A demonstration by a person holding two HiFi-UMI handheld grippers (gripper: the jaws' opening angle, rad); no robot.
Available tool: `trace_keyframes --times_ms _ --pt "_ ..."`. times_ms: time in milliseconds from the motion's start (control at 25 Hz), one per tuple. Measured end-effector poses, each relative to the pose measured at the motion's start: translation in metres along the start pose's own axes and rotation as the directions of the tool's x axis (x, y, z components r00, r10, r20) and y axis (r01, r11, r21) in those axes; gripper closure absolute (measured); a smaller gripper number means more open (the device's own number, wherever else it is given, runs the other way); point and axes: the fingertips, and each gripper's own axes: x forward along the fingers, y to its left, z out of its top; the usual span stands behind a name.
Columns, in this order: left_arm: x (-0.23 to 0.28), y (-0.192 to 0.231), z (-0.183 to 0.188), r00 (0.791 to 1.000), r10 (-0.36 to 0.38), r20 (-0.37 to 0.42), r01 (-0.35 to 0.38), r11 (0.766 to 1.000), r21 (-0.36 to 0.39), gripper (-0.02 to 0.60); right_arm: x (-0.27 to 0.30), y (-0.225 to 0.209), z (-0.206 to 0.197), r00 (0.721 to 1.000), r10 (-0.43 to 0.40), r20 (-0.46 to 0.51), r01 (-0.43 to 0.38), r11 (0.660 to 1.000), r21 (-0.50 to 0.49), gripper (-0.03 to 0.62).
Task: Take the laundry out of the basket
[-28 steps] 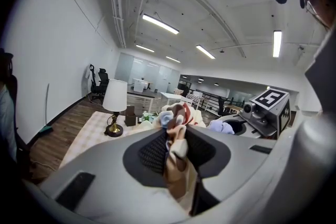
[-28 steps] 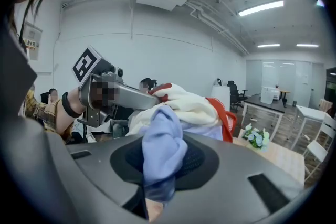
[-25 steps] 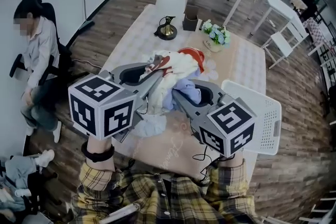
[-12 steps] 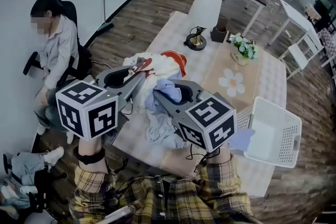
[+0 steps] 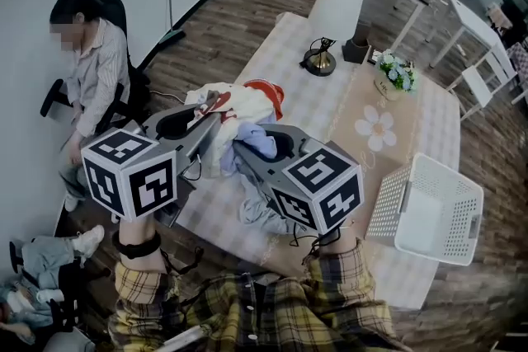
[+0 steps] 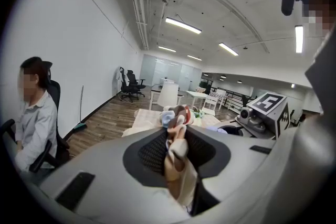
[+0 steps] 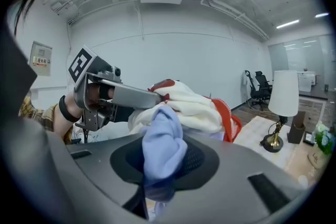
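A bundle of laundry (image 5: 241, 115), cream, red and pale blue, hangs in the air between my two grippers over the left part of the table (image 5: 412, 115). My left gripper (image 5: 216, 113) is shut on a cream and red cloth (image 6: 177, 141). My right gripper (image 5: 246, 152) is shut on a pale blue cloth (image 7: 160, 147), whose tail droops toward the tabletop. The white laundry basket (image 5: 429, 206) lies tipped on its side at the table's right front edge, its inside showing nothing. In the right gripper view the left gripper (image 7: 152, 96) bites into the bundle (image 7: 191, 105) from the left.
A lamp with a white shade (image 5: 334, 12), a small dark box (image 5: 358, 52) and a pot of flowers (image 5: 394, 74) stand at the table's far end. A person (image 5: 91, 74) sits on a chair against the left wall. White chairs (image 5: 478, 78) stand to the right.
Both grippers have carried the bundle leftward, away from the basket. The basket now lies farther to the right of them, and the blue tail hangs lower.
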Motion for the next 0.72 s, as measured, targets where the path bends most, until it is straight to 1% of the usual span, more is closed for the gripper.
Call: trace_keyframes --times_ms 200,400,560,720 --pt "0.019 -0.019 -0.027 0.996 -0.078 -0.042 0.076 0.996 -0.04 0.477 -0.018 -0.009 -0.033 0.997 -0.052 -0.049 0.054 0.998 0.045 0.48" --pt "0.055 -0.043 -0.076 0.981 -0.148 -0.127 0.14 0.988 -0.067 0.472 -0.035 -0.027 -0.093 0.985 -0.116 -0.127 0.129 0.987 0.095 0.476" --pt "0.08 -0.057 -0.127 0.967 -0.165 -0.193 0.154 0.986 -0.07 0.465 -0.039 -0.035 -0.149 0.968 -0.146 -0.203 0.179 0.972 0.154 0.471" --pt "0.096 -0.06 -0.173 0.958 -0.157 -0.24 0.139 0.986 -0.09 0.449 -0.036 -0.039 -0.197 0.956 -0.15 -0.251 0.209 0.952 0.226 0.462"
